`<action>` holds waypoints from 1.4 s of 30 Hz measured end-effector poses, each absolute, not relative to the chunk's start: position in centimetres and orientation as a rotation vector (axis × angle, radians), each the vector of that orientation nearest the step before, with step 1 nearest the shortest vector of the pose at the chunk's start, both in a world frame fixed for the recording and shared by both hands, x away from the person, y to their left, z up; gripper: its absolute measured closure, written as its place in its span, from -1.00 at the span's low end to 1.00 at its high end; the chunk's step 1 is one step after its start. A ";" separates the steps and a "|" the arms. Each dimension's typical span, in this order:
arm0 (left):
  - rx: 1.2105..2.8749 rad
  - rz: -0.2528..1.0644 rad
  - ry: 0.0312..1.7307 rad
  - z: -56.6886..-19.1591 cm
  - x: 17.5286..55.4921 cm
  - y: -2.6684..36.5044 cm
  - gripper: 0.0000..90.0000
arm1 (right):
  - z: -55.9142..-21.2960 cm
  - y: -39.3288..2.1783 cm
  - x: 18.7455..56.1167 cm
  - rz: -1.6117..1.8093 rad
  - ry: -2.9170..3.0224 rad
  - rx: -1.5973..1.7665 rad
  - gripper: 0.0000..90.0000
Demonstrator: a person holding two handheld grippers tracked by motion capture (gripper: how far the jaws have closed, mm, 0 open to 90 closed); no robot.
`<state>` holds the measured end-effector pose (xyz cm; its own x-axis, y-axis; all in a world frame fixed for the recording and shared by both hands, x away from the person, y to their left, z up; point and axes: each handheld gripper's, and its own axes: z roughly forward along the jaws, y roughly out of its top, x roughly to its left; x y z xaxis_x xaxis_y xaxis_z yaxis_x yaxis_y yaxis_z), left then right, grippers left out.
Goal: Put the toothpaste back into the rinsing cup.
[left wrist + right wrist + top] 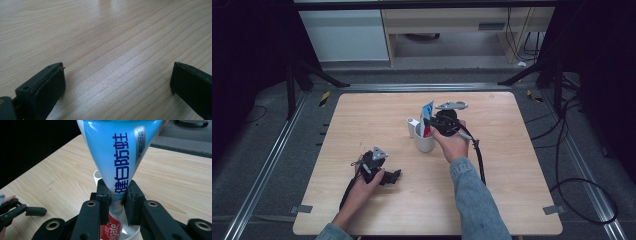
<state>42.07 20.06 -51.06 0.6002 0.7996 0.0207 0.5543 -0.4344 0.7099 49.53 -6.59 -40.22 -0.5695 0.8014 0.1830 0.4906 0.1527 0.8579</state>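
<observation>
The right gripper (117, 200) pinches the toothpaste tube (120, 152) upright over the white cup (424, 141) mid-table, so lower it straight; the left gripper (117, 82) rests spread near the front edge.

The toothpaste tube (117, 162) runs off the top edge — its lower end hidden inside the cup (130, 233).

The cup (424, 141) stands on the surface (512, 165) just above the frame's centre, a tube (427, 112) upright in it. The right tongs (430, 123) sit over the cup, clamped on the tube from the right. The left tongs (396, 175) rest on the surface lower left of the cup, well apart from it.
</observation>
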 end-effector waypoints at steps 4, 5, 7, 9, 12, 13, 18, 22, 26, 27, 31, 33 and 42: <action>2.154 0.469 1.064 -51.1 42.1 20.1 -1.00 | -40.2 -6.8 49.7 1.391 2.118 1.261 0.68; 2.154 0.470 1.064 -51.1 42.1 20.1 -1.00 | -40.3 -6.9 49.8 1.394 2.118 1.265 0.67; 2.154 0.469 1.064 -51.1 42.1 20.1 -1.00 | -40.3 -7.0 49.8 1.400 2.115 1.272 0.67; 2.154 0.469 1.064 -51.1 42.1 20.1 -1.00 | -40.3 -7.1 49.9 1.395 2.114 1.277 0.67; 2.154 0.469 1.064 -51.1 42.1 20.1 -1.00 | -40.3 -7.3 50.1 1.401 2.111 1.291 0.67; 2.154 0.469 1.064 -51.1 42.1 20.1 -1.00 | -40.3 -7.4 50.1 1.408 2.110 1.304 0.67; 2.154 0.469 1.064 -51.1 42.1 20.1 -1.00 | -40.4 -7.8 50.3 1.422 2.106 1.342 0.66; 2.154 0.469 1.063 -51.1 42.1 20.1 -1.00 | -40.4 -7.9 50.4 1.424 2.105 1.343 0.66; 2.155 0.469 1.064 -51.1 42.1 20.1 -1.00 | -40.5 -7.9 50.5 1.426 2.103 1.352 0.66; 2.155 0.469 1.063 -51.1 42.1 20.1 -1.00 | -40.5 -8.0 50.5 1.427 2.102 1.351 0.66; 2.155 0.469 1.063 -51.1 42.1 20.0 -1.00 | -40.5 -8.1 50.5 1.428 2.102 1.364 0.65; 2.155 0.469 1.063 -51.1 42.1 20.0 -1.00 | -40.5 -8.2 50.5 1.430 2.099 1.378 0.65; 2.155 0.468 1.063 -51.1 42.1 20.0 -1.00 | -40.7 -8.6 50.5 1.442 2.076 1.396 0.64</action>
